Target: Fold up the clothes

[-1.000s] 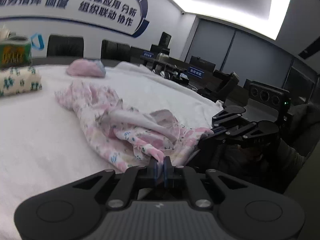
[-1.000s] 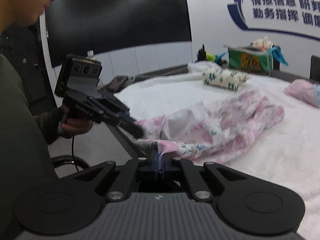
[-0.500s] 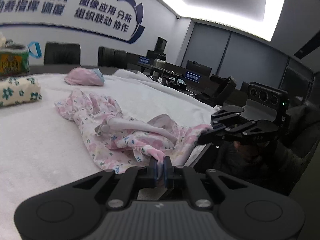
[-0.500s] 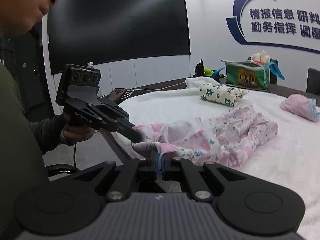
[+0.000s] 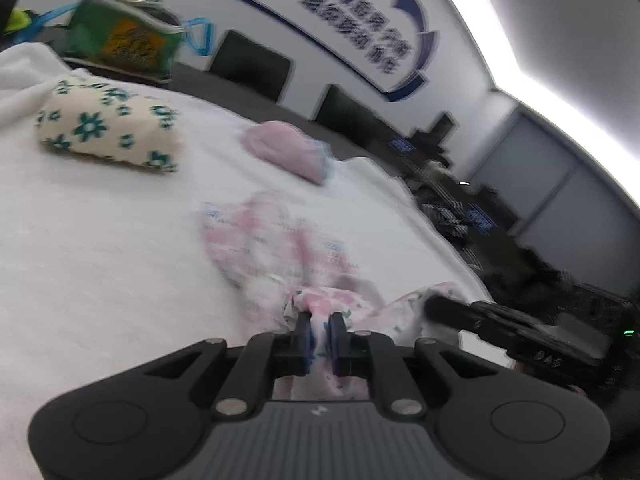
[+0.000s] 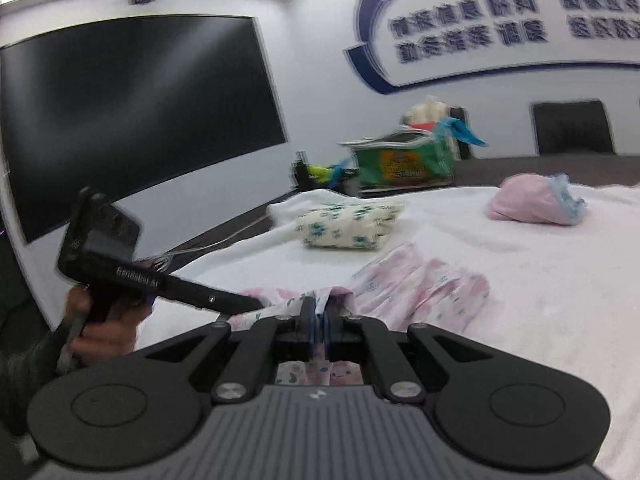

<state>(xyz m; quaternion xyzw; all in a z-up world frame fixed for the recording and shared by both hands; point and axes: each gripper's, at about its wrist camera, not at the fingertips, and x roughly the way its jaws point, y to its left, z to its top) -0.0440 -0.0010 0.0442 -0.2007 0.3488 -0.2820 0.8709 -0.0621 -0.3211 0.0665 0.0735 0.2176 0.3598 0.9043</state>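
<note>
A pink flowered garment is spread in a crumpled heap on the white-covered table, near its front edge. The near edge of the garment is pinched by the left tool, whose jaws are drawn close together with a fold of cloth between them. The same garment is gripped at another spot on its near edge by the right tool, whose jaws are pressed tight on the fabric. In the right wrist view the left tool is seen to the left, held by a hand in a dark sleeve, with its tip at the garment's edge. In the left wrist view the right tool is seen at the right, reaching to the cloth.

Farther back on the table, a folded cream cloth with green flowers and a folded pink cloth are laid well apart. A green bag is set behind them, beside the table's far edge. Dark chairs are placed against a white wall with blue lettering, and a large dark screen is mounted on the left wall. Both views are blurred.
</note>
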